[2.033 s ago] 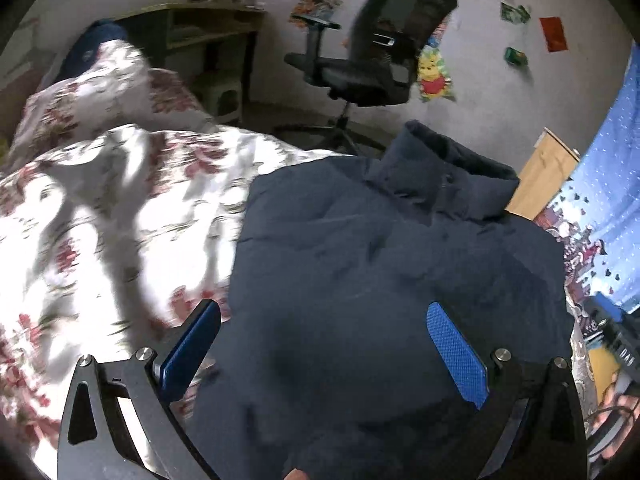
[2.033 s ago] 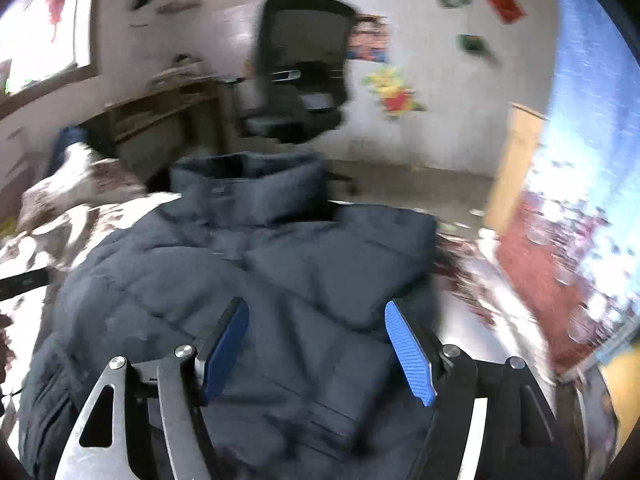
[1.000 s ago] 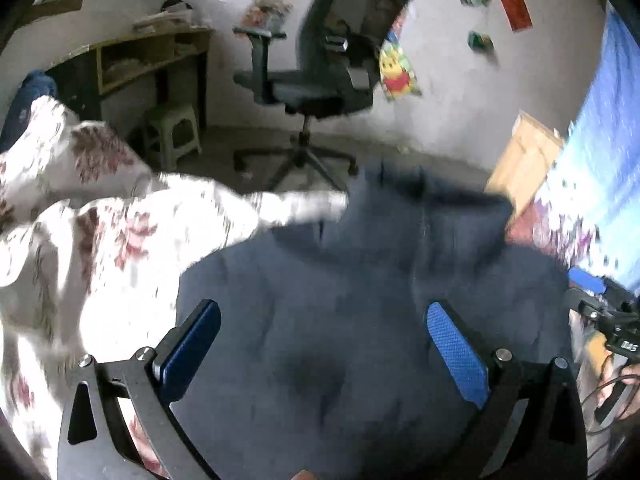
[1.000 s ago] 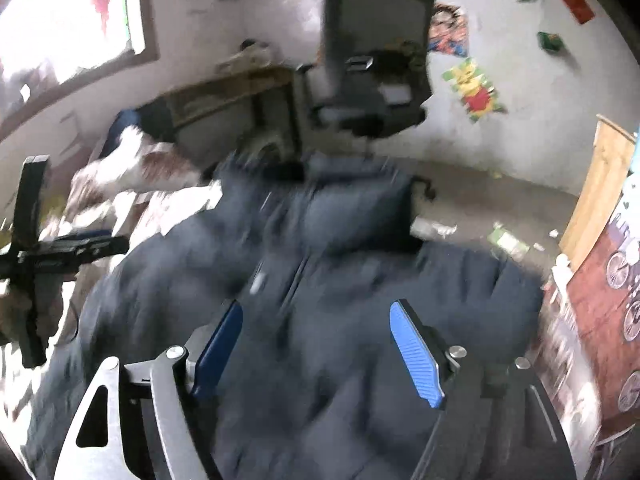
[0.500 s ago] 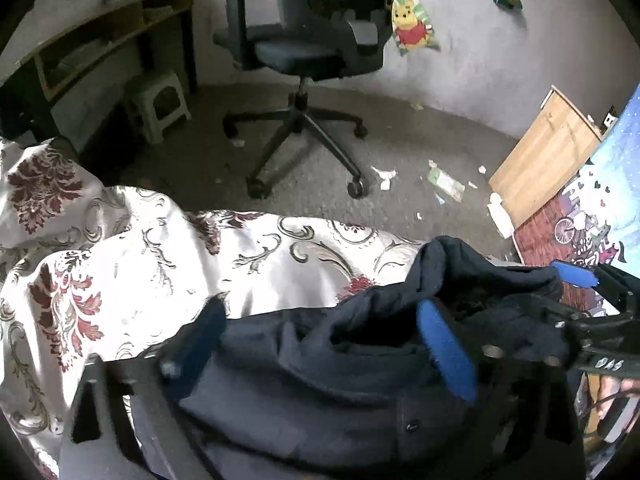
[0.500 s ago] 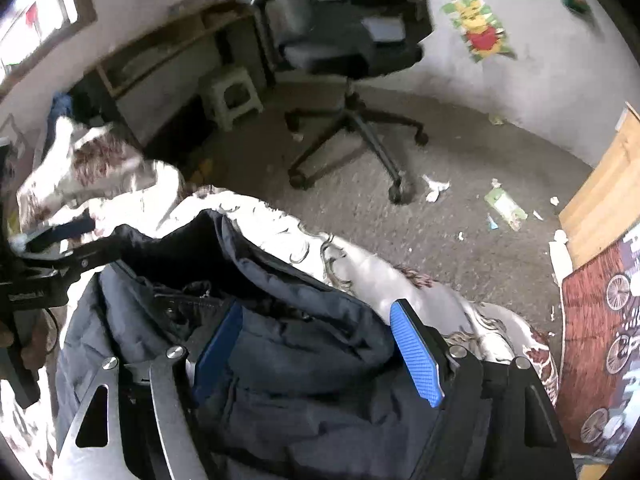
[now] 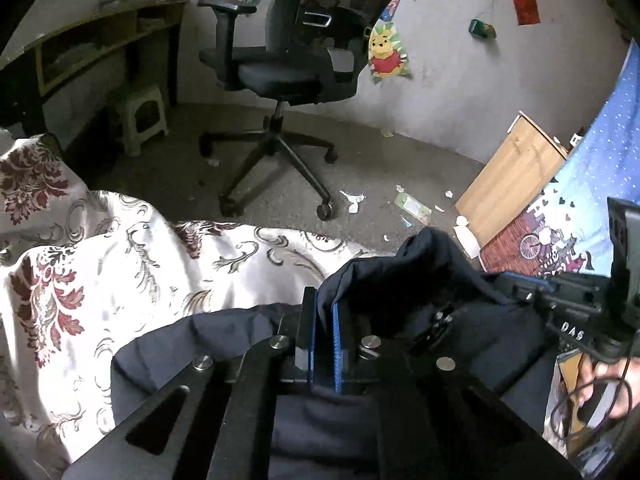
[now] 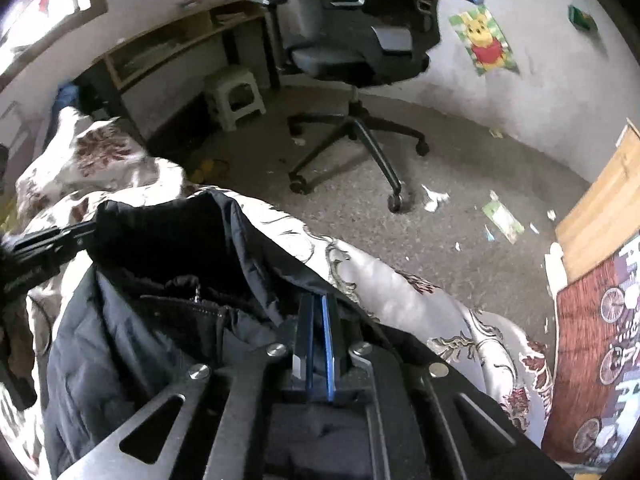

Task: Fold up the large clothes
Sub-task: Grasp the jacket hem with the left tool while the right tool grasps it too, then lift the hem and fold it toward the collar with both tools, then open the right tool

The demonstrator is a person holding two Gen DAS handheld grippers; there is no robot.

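A dark navy padded jacket lies on a bed with a white and red floral cover. My left gripper is shut on the jacket's collar edge, its blue pads pinching the cloth. My right gripper is shut on the other end of the collar. The jacket's zip and inner lining show between the two grips. Each gripper also shows in the other's view, the right one and the left one. The jacket's lower part is hidden below the grippers.
A black office chair stands on the grey floor beyond the bed's edge. A small white stool sits by a wooden desk. A wooden board and a patterned blue cloth lean at the right. Paper scraps litter the floor.
Both grippers moved forward to the jacket's collar at the bed's far edge and went from wide open to shut on it. The collar now stands raised between them.
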